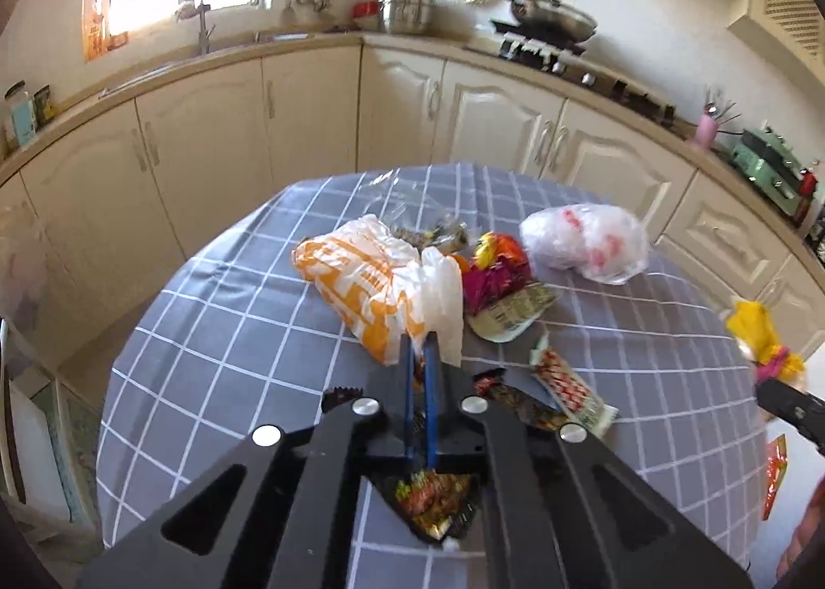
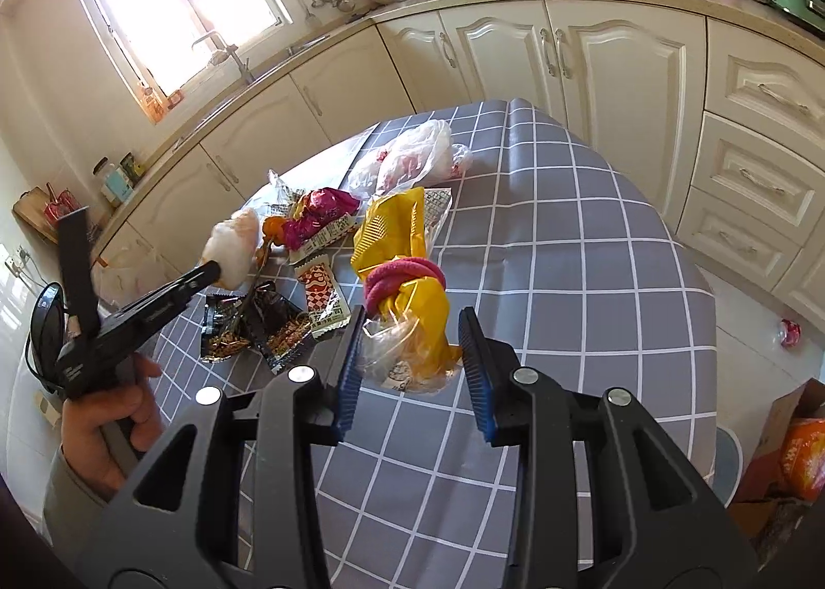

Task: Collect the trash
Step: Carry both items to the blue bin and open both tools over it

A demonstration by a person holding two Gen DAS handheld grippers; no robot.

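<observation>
Trash lies on a table with a grey checked cloth [image 1: 216, 331]. My left gripper [image 1: 420, 341] is shut on the edge of an orange-and-white plastic bag [image 1: 361, 274]; in the right wrist view the bag [image 2: 232, 243] hangs lifted from its tip. My right gripper [image 2: 412, 336] is open, its jaws wide on either side of a yellow wrapper bundle [image 2: 407, 269] with a pink band and clear plastic. That bundle shows in the left wrist view [image 1: 763, 336] at the right edge. A magenta wrapper [image 1: 495, 274], a clear bag with red print [image 1: 588, 241], a red-and-white wrapper [image 1: 567, 388] and dark wrappers [image 2: 258, 331] lie on the cloth.
Cream kitchen cabinets [image 1: 309, 114] and a counter curve behind the table, with a sink tap [image 1: 203, 16] and a stove with a pan [image 1: 551, 21]. A cardboard box holding orange packaging [image 2: 794, 455] stands on the floor at the right. A small red item [image 2: 790, 331] lies on the floor.
</observation>
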